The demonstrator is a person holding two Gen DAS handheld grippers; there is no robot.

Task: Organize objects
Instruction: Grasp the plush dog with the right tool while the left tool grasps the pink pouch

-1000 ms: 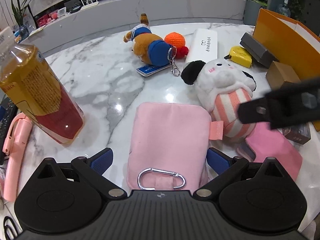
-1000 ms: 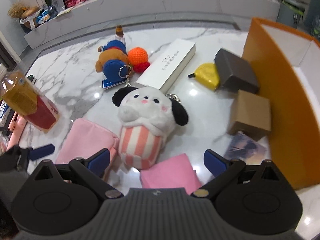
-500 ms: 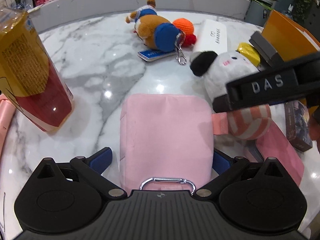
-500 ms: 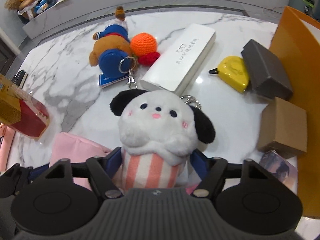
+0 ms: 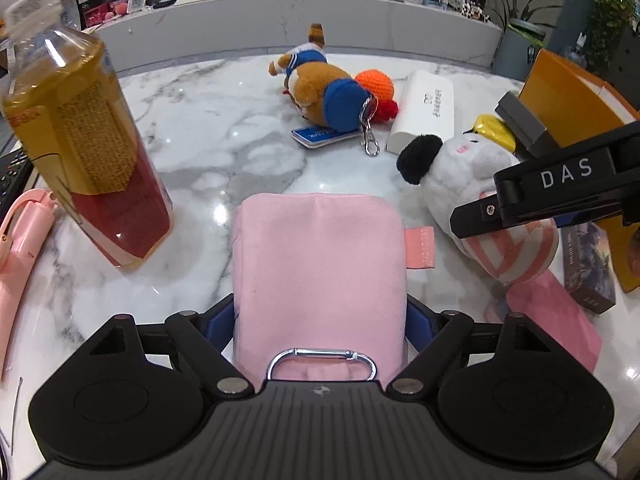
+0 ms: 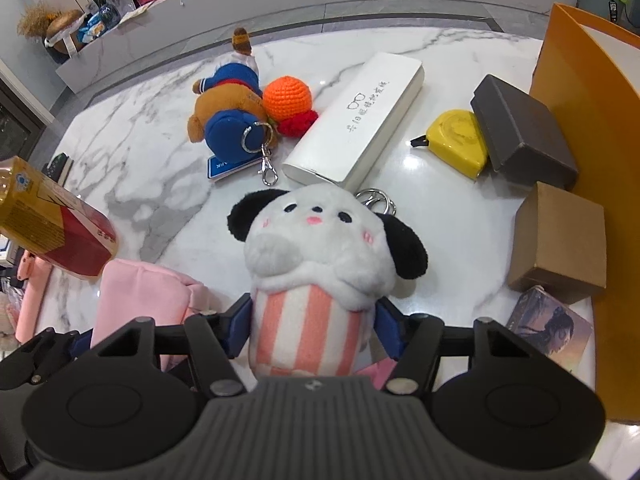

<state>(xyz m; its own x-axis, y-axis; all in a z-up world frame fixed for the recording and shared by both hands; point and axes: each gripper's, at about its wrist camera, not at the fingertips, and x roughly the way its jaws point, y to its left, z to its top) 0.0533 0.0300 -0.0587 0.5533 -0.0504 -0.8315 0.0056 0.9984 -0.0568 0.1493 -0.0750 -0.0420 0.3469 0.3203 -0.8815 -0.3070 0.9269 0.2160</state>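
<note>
1. Moved since a second ago: right gripper [image 6: 314,322] then hovering wide and short of the plush dog [image 6: 320,272], now down around its striped body; left gripper [image 5: 320,322] pushed further onto the pink pouch [image 5: 318,272], carabiner [image 5: 322,364] now right at the gripper body.
2. Right jaws: closing, blue pads [image 6: 240,326] pressing both flanks of the striped body, fabric slightly pinched. Grip on.
3. Left jaws: closing from wide, pads [image 5: 218,326] hard against both sides of the pouch; looks gripped, though barely squeezed.
4. Both things lying on the marble table [image 5: 192,128], pouch just left of the dog, pull tab [image 5: 419,248] pointing toward it.
5. Further out: tea bottle [image 5: 80,152] left of the pouch; brown plush [image 6: 228,120], orange crochet ball [image 6: 288,98], white case [image 6: 356,120], yellow tape measure [image 6: 458,142], dark box [image 6: 524,132], cardboard box [image 6: 560,240] beyond; orange bin [image 6: 588,160] at right edge.
6. Step in hand, by judgement: double pick, grasp phase finishing, no lift visible.
7. Next move calls for: firm squeeze on both, straight lift clear of the pink cloth [image 5: 552,320] under the dog, then carry, likely to the orange bin; destination not certain.
8. Unchanged: far clutter in same places.
</note>
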